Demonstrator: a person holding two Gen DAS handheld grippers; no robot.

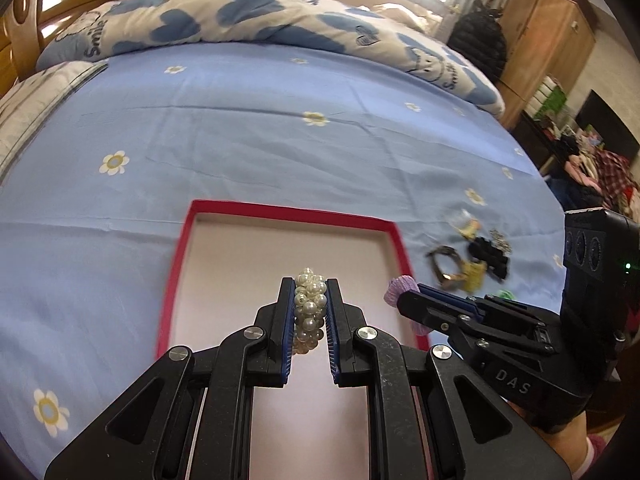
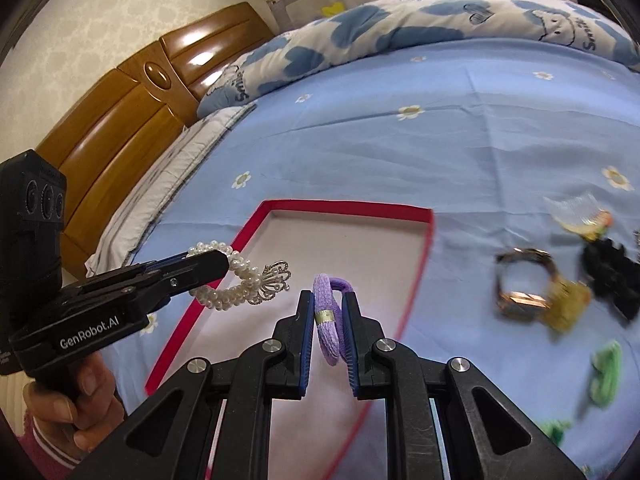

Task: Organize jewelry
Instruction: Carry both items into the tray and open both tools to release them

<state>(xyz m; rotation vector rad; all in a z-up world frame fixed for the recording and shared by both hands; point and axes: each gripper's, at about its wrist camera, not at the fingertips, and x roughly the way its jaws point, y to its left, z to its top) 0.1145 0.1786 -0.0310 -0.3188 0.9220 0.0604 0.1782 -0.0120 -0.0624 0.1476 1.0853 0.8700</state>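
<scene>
Over the red box [image 1: 182, 272], left tongs [image 1: 310, 312] clamp the pearl bracelet [image 1: 309, 308] and right tongs [image 2: 327, 326] pinch the purple hair tie [image 2: 330, 322], apparently for dropping inside.

"GenRobot.AI" stands in white letters on the black body of the left tool [image 2: 208, 266], seen to the left of the right tool [image 2: 327, 320]. "DAS" is moulded on the black body of the right tool [image 1: 412, 294], seen to the right of the left tool [image 1: 311, 304]. "Smile" is printed in dark script on the white-and-blue quilt [image 1: 248, 16], far ahead of both tools.
</scene>
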